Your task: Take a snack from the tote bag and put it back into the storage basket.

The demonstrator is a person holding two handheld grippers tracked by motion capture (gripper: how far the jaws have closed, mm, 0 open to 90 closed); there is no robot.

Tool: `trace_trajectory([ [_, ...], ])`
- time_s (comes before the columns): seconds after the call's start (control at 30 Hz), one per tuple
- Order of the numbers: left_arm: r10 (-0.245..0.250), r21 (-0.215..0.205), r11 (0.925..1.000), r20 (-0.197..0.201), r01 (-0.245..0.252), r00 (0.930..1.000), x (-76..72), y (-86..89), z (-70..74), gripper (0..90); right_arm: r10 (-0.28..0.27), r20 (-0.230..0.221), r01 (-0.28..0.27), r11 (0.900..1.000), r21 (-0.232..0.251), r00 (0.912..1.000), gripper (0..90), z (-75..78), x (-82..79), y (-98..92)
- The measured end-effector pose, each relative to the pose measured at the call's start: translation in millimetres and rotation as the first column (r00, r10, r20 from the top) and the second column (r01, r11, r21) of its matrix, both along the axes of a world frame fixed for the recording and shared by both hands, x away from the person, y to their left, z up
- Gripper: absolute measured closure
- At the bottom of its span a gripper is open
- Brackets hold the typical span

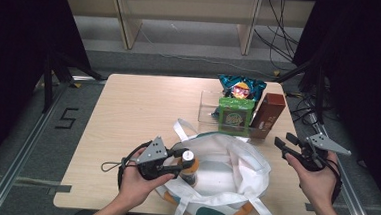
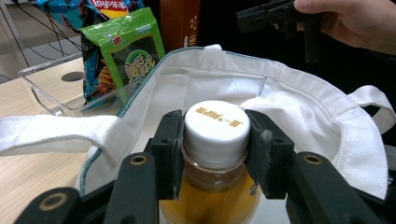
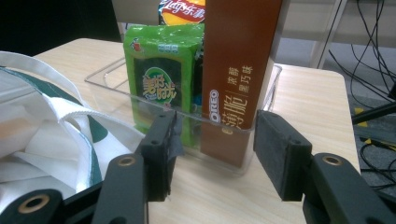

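While the left hand-held gripper (image 2: pixel 215 154) grips the white cap and neck of a bottle (image 2: pixel 215 140) of amber drink, its pads pressed on both sides, the bottle stands upright inside the open white tote bag (image 1: pixel 235 165) on the worktop (image 1: pixel 128 113). Off to the right, the right hand-held gripper (image 3: pixel 212 149) hangs released, jaws apart with nothing between them, pointing at a brown Oreo box (image 3: pixel 238 70). That box stands in a clear tray (image 3: pixel 112 79) beside a green snack packet (image 3: pixel 161 79).
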State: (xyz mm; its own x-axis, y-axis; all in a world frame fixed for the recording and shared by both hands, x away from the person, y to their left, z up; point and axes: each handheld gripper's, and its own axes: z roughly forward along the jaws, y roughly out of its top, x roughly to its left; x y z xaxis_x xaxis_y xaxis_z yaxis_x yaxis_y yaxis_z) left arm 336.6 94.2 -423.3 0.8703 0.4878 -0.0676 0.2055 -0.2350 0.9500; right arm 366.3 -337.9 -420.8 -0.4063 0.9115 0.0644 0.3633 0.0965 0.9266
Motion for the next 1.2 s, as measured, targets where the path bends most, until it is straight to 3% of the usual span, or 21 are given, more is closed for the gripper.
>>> trace_trajectory([
  [0.07, -0.009, 0.004, 0.9999, 0.0, 0.009, 1.0, 0.9, 0.2, 0.7, 58.8, -0.006, -0.013, 0.007, 1.0, 0.015, 0.9999, 50.7, -0.1, -2.0, 1.0],
  [0.13, -0.017, 0.004, 0.9998, -0.001, 0.017, 0.9998, 1.6, 0.7, 0.9, 58.9, -0.003, 0.011, 0.003, 1.0, -0.015, 0.9999, 50.7, -1.0, -1.4, -1.6],
  [0.3, -0.037, 0.014, 0.9992, -0.002, 0.037, 0.9993, 2.8, 0.4, 2.5, 59.0, -0.018, -0.003, 0.018, 1.0, 0.011, 0.9998, 50.7, -1.3, -4.7, -1.9],
  [0.4, -0.048, 0.023, 0.9986, 0.002, 0.048, 0.9989, 3.9, -0.7, 4.6, 59.0, -0.021, 0.027, 0.021, 1.0, 0.001, 0.9994, 50.7, -2.0, -4.6, -3.1],
  [0.47, -0.051, 0.022, 0.9984, 0.006, 0.051, 0.9987, 4.7, -0.8, 7.8, 59.0, -0.03, 0.001, 0.03, 0.999, 0.023, 0.9996, 50.7, -1.7, -6.6, -1.5],
  [0.53, -0.056, 0.014, 0.9983, 0.015, 0.056, 0.9983, 5.8, -0.2, 12.7, 59.0, -0.025, 0.013, 0.025, 1.0, 0.012, 0.9996, 50.7, -2.1, -5.6, -2.2],
  [0.7, -0.06, 0.001, 0.9982, 0.038, 0.06, 0.9975, 6.9, 0.9, 24.3, 59.1, -0.007, -0.005, 0.007, 1.0, 0.0, 1.0, 50.7, -1.7, -5.9, -2.5],
  [0.87, -0.06, -0.009, 0.9981, 0.052, 0.061, 0.9968, 8.3, 1.4, 33.9, 59.0, -0.01, -0.013, 0.011, 1.0, 0.024, 0.9999, 50.6, -0.7, -6.9, -1.3],
  [0.93, -0.056, -0.011, 0.9983, 0.055, 0.057, 0.9969, 9.1, 1.7, 38.0, 59.1, -0.006, 0.01, 0.006, 1.0, -0.018, 0.9999, 50.6, -2.7, -7.0, -4.3],
  [0.97, -0.057, -0.016, 0.9982, 0.059, 0.058, 0.9966, 9.6, 1.7, 39.7, 59.1, -0.008, -0.015, 0.007, 1.0, -0.004, 0.9999, 50.7, -1.7, -7.8, -4.2],
  [1.0, -0.058, -0.018, 0.9981, 0.063, 0.06, 0.9963, 10.3, 1.8, 41.7, 59.1, 0.009, -0.01, -0.009, 1.0, -0.03, 0.9999, 50.7, -2.2, -7.4, -5.9],
  [1.1, -0.056, -0.027, 0.9979, 0.068, 0.058, 0.9961, 12.4, 1.8, 46.9, 59.1, 0.003, -0.019, -0.003, 1.0, -0.018, 0.9998, 50.7, -1.7, -8.1, -5.2],
  [1.13, -0.059, -0.028, 0.9977, 0.071, 0.061, 0.9957, 13.8, 1.8, 49.0, 59.1, 0.004, 0.004, -0.004, 1.0, -0.022, 1.0, 50.6, -1.9, -5.7, -5.9],
  [1.2, -0.059, -0.032, 0.9976, 0.073, 0.062, 0.9955, 15.2, 1.6, 51.5, 59.1, 0.004, -0.011, -0.005, 1.0, -0.026, 0.9999, 50.7, -2.4, -7.7, -5.4],
])
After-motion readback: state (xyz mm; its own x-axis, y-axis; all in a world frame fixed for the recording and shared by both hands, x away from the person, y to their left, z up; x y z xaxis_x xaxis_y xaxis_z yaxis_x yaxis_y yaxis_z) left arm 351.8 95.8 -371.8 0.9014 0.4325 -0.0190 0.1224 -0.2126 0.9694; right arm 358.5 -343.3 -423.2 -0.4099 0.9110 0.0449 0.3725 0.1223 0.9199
